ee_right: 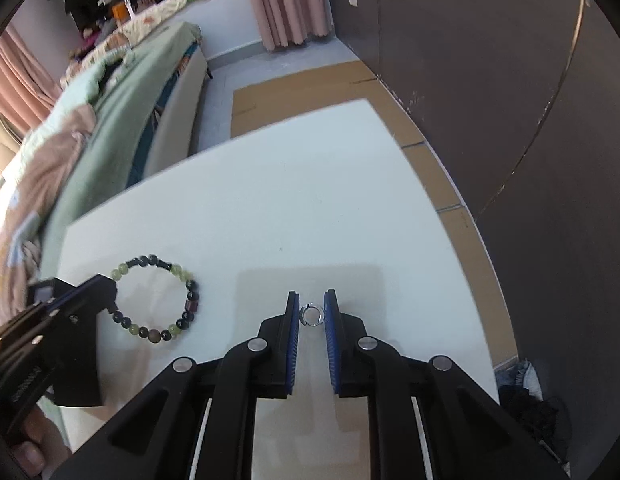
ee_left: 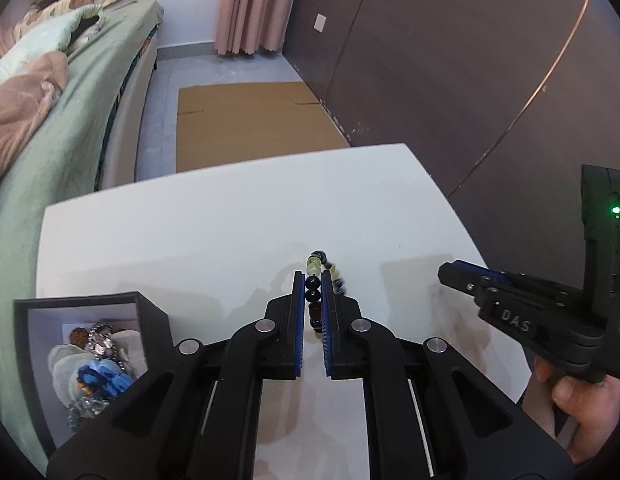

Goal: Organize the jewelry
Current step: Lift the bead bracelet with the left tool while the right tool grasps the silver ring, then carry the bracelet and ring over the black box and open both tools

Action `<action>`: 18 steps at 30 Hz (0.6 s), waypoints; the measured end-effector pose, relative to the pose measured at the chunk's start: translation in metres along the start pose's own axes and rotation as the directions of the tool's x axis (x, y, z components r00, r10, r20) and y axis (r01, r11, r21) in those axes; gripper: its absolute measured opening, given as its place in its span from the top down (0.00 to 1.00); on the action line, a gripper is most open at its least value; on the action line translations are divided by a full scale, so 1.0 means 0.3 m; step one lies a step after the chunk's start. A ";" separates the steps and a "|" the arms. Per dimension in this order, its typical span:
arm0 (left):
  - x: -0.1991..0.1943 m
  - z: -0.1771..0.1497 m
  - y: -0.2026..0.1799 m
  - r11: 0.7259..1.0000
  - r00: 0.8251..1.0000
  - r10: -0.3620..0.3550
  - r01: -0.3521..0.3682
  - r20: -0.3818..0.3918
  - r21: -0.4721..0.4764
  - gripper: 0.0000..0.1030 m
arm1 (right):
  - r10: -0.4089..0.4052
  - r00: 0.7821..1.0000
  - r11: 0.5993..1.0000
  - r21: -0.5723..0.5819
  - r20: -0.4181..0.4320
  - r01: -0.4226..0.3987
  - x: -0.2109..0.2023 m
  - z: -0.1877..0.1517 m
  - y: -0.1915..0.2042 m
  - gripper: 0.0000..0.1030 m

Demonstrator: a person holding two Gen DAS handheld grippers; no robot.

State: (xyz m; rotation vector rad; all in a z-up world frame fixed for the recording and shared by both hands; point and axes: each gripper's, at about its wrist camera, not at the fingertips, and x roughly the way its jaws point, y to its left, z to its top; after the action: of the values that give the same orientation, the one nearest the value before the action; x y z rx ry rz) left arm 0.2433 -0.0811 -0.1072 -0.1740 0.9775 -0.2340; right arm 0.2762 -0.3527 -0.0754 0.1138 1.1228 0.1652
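Note:
A bracelet (ee_left: 313, 295) of dark and pale green beads is pinched between the blue pads of my left gripper (ee_left: 312, 276), which is shut on it. In the right wrist view the bracelet (ee_right: 188, 294) shows as a full loop stretching right from the left gripper (ee_right: 111, 292) above the white table (ee_right: 289, 200). A small silver open ring (ee_right: 312, 315) lies on the table between the pads of my right gripper (ee_right: 312, 294), and both pads touch its sides. The right gripper (ee_left: 446, 270) shows side-on in the left wrist view.
An open black jewelry box (ee_left: 141, 300) with several pieces inside stands at the table's left front corner. A bed with green bedding (ee_left: 69, 140) runs along the left. Cardboard (ee_left: 249, 120) covers the floor beyond the table, and a dark wall (ee_left: 470, 80) is at right.

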 end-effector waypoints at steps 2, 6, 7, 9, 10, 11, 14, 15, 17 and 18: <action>-0.022 0.009 -0.009 1.000 1.000 0.000 0.000 0.012 0.002 0.92 | 0.013 1.000 1.000 0.006 0.014 -0.013 -0.023 -0.001 -0.006 0.88; -0.075 0.014 -0.015 1.000 0.999 0.004 -0.004 0.044 0.004 0.92 | 0.055 0.997 0.998 0.013 0.048 -0.055 -0.085 0.001 -0.009 0.88; -0.095 0.015 -0.018 1.000 0.998 0.008 -0.009 0.056 0.007 0.92 | 0.063 0.997 0.998 0.009 0.054 -0.063 -0.096 0.003 -0.007 0.88; -0.120 0.013 -0.018 1.000 0.998 0.011 -0.012 0.066 0.009 0.92 | 0.079 0.995 0.997 0.001 0.061 -0.079 -0.112 0.005 -0.001 0.88; -0.138 0.015 -0.018 1.000 0.997 0.012 -0.013 0.073 0.011 0.92 | 0.085 0.994 0.996 0.001 0.062 -0.085 -0.116 0.008 0.002 0.88; -0.153 0.017 -0.018 1.000 0.997 0.015 -0.016 0.078 0.013 0.92 | 0.094 0.993 0.996 0.002 0.065 -0.094 -0.121 0.011 0.002 0.88; -0.209 0.026 -0.013 1.000 0.995 0.022 -0.024 0.098 0.015 0.92 | 0.127 0.989 0.992 -0.004 0.079 -0.127 -0.141 0.013 0.012 0.88; -0.224 0.028 -0.010 1.000 0.994 0.024 -0.026 0.103 0.014 0.92 | 0.141 0.987 0.990 -0.007 0.083 -0.141 -0.149 0.011 0.017 0.88; -0.268 0.036 -0.003 0.999 0.992 0.037 -0.039 0.122 0.013 0.92 | 0.156 0.984 0.988 -0.010 0.085 -0.156 -0.154 0.006 0.032 0.88; -0.291 0.036 0.000 0.999 0.990 0.043 -0.046 0.132 0.013 0.92 | 0.162 0.983 0.987 -0.011 0.084 -0.161 -0.156 0.004 0.037 0.88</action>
State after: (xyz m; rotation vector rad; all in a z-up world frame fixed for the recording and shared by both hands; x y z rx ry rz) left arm 0.2052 -0.0569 -0.0316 -0.1505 0.8475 -0.1872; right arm 0.2566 -0.3508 -0.0314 0.2064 1.0283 0.3052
